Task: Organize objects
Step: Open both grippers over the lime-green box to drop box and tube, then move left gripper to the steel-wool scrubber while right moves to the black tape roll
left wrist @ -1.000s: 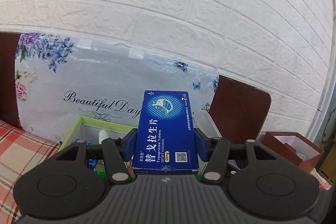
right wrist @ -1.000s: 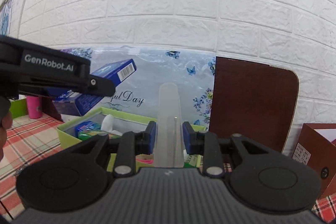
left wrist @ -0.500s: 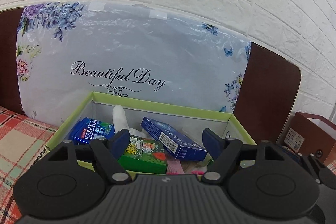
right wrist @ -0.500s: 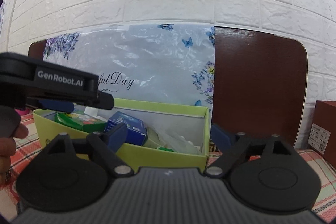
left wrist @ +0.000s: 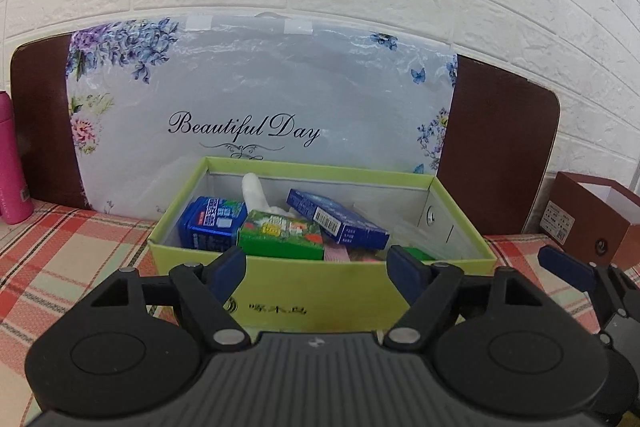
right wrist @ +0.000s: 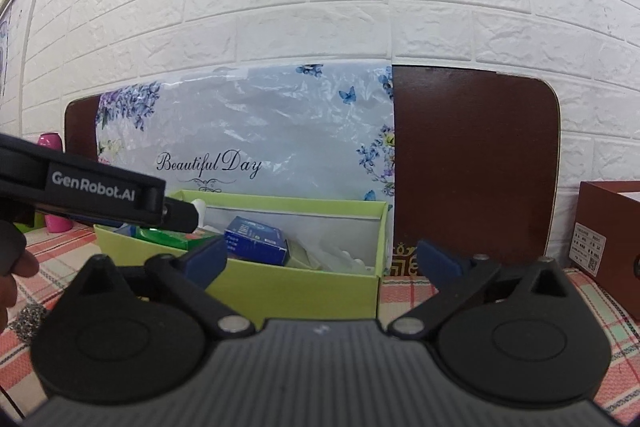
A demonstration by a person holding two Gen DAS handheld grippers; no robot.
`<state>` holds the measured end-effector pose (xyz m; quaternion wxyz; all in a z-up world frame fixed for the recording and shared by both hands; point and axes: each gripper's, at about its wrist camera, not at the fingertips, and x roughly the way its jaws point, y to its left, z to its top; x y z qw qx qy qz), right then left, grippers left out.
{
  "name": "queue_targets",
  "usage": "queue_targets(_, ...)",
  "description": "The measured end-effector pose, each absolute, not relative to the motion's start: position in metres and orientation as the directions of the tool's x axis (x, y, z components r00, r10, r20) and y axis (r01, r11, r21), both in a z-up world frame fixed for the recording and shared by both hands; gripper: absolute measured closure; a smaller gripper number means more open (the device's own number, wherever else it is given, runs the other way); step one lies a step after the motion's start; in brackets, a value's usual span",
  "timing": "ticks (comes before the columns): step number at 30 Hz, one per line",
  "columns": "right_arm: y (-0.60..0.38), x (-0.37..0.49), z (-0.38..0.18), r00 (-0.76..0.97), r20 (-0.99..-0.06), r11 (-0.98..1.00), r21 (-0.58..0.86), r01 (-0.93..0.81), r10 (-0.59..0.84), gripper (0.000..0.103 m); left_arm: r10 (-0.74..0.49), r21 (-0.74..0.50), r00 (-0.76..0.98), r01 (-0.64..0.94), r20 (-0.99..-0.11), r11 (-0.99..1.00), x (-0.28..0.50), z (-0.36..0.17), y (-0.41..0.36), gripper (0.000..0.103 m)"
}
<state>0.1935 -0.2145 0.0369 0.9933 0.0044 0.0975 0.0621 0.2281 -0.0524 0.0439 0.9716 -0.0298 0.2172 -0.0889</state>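
Plaid tablecloth [left wrist: 60, 259] carries one lime-green box [left wrist: 320, 291] holding two blue cartons [left wrist: 336, 223], one green carton [left wrist: 280, 239] and one white tube [left wrist: 254, 191]. Left gripper [left wrist: 316, 267] and right gripper [right wrist: 320, 259], jaws just spread and empty, hover before it. Behind: one floral bag [left wrist: 260, 99], one pink bottle [left wrist: 12, 167], one brown box [left wrist: 588, 219].
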Motion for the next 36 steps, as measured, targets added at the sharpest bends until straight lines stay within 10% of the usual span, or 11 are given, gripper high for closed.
queue_targets(13,-0.205,0.137,0.006,0.908,-0.367,0.978,0.133,-0.163,0.201,0.000,-0.154,-0.143,0.845,0.093,-0.512,0.985,0.149,0.003,-0.014,0.022)
queue_targets(24,-0.148,0.110,0.001,0.889,-0.389,0.953,-0.078,-0.292,0.240,0.000,-0.047,-0.178,0.849,-0.055,-0.527,0.983,0.134,-0.016,0.043,0.022)
queue_targets(36,-0.139,0.110,0.001,0.885,-0.412,0.951,-0.112,-0.287,0.218,0.019,-0.024,-0.230,0.856,-0.112,-0.517,0.967,0.203,-0.026,0.070,0.022)
